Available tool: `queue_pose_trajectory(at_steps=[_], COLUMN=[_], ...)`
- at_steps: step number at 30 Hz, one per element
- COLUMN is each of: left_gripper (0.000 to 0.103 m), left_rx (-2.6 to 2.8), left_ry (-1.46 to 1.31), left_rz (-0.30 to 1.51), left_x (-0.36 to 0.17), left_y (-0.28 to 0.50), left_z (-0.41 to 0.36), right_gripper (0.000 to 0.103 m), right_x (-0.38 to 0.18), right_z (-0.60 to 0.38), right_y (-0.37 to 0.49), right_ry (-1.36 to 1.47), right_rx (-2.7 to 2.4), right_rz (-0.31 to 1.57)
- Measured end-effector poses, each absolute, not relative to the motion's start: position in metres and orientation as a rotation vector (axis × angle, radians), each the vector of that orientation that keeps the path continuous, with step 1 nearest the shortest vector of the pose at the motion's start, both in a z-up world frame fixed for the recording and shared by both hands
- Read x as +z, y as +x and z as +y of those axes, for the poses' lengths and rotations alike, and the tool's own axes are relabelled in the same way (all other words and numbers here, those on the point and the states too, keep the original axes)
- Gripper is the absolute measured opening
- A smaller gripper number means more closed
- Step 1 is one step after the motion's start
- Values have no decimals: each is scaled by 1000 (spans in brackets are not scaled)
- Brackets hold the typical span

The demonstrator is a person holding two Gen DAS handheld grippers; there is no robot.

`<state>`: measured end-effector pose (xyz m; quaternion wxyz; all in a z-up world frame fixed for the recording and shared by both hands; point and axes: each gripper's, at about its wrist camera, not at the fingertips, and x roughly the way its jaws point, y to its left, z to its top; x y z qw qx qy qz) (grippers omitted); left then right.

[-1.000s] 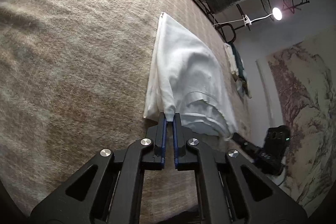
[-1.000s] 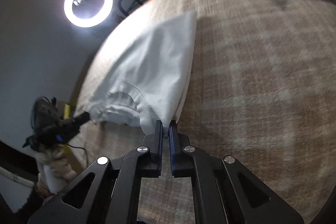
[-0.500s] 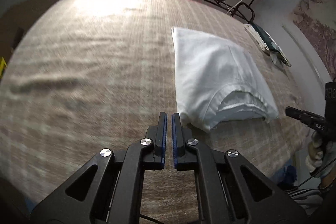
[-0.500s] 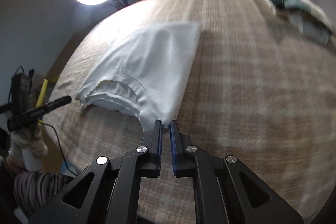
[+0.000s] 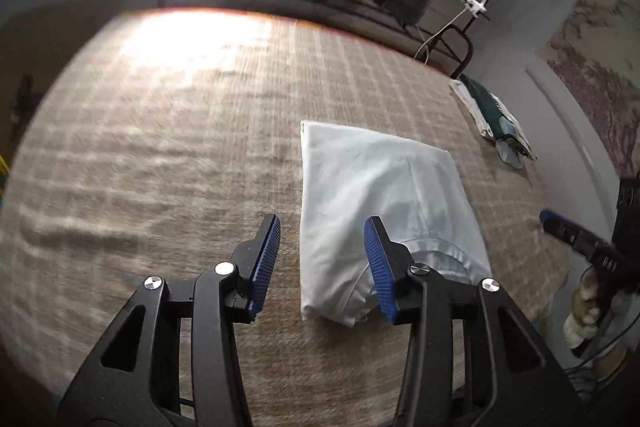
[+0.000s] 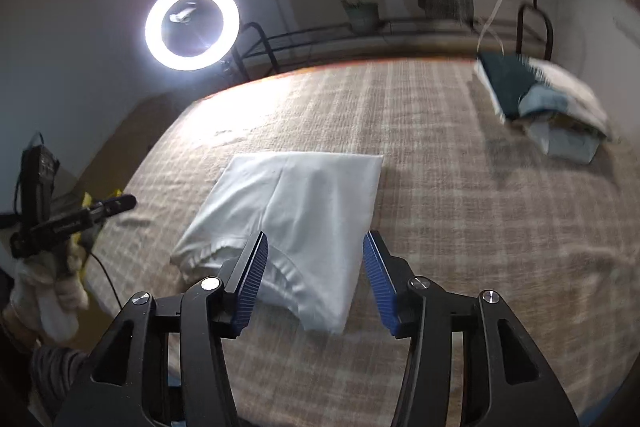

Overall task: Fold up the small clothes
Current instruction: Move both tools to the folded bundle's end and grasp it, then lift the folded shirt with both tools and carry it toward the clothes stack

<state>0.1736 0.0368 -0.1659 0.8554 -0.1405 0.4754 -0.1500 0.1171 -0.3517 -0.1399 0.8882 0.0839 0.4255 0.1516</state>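
Observation:
A white folded garment (image 5: 376,195) lies flat on the beige checked bed cover (image 5: 160,147), its collar end toward me. My left gripper (image 5: 322,259) is open and empty, hovering over the garment's near left corner. In the right wrist view the same garment (image 6: 296,203) lies in front of my right gripper (image 6: 314,275), which is open and empty above the near right corner. Both sets of blue pads (image 6: 252,275) stand wide apart.
A stack of folded clothes (image 6: 544,107) sits at the far right of the bed; it also shows in the left wrist view (image 5: 496,119). A ring light (image 6: 192,27) stands behind the bed. The other gripper and gloved hand (image 6: 56,227) show at the left edge.
Both grippers let go of the garment's near corners, opened wide and pulled back and up. The garment now lies flat on the bed.

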Motion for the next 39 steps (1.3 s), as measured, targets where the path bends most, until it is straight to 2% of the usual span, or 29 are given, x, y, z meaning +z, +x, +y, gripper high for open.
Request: queue_pose_trajectory(at_steps=[4, 12, 24, 27, 29, 31, 33, 34, 35, 37, 38, 39], left_gripper=[44, 44, 44, 44, 44, 39, 34, 33, 26, 21, 15, 13], left_rx=[-284, -328, -386, -397, -403, -412, -413, -414, -417, -406, -404, -406], left_ry=[-321, -443, -502, -501, -524, -534, -531, -522, -512, -497, -482, -472], left_rz=[1084, 1150, 1228, 1220, 1219, 1219, 1216, 1209, 1214, 1207, 1205, 1202], left_x=[-187, -221, -251, -253, -254, -255, -255, -254, -255, -255, -254, -252], left_y=[206, 230, 235, 236, 238, 240, 242, 243, 244, 245, 245, 245], left_z=[40, 38, 33, 33, 32, 29, 22, 20, 17, 13, 11, 9], right_gripper=[49, 49, 48, 41, 39, 30, 26, 26, 26, 26, 25, 17], right_x=[-151, -201, -248, -255, -258, -261, -268, -269, -269, -268, -268, -269], right_z=[-358, -400, -399, -403, -405, -405, -400, -397, -394, -389, -386, -383], right_y=[136, 179, 196, 202, 204, 207, 209, 210, 212, 215, 216, 218], right_ry=[100, 387, 522, 550, 583, 615, 640, 642, 638, 624, 630, 635], right_rx=[307, 300, 359, 363, 379, 398, 429, 436, 441, 443, 445, 448], right_rz=[948, 1023, 1104, 1111, 1108, 1108, 1124, 1121, 1117, 1117, 1118, 1124])
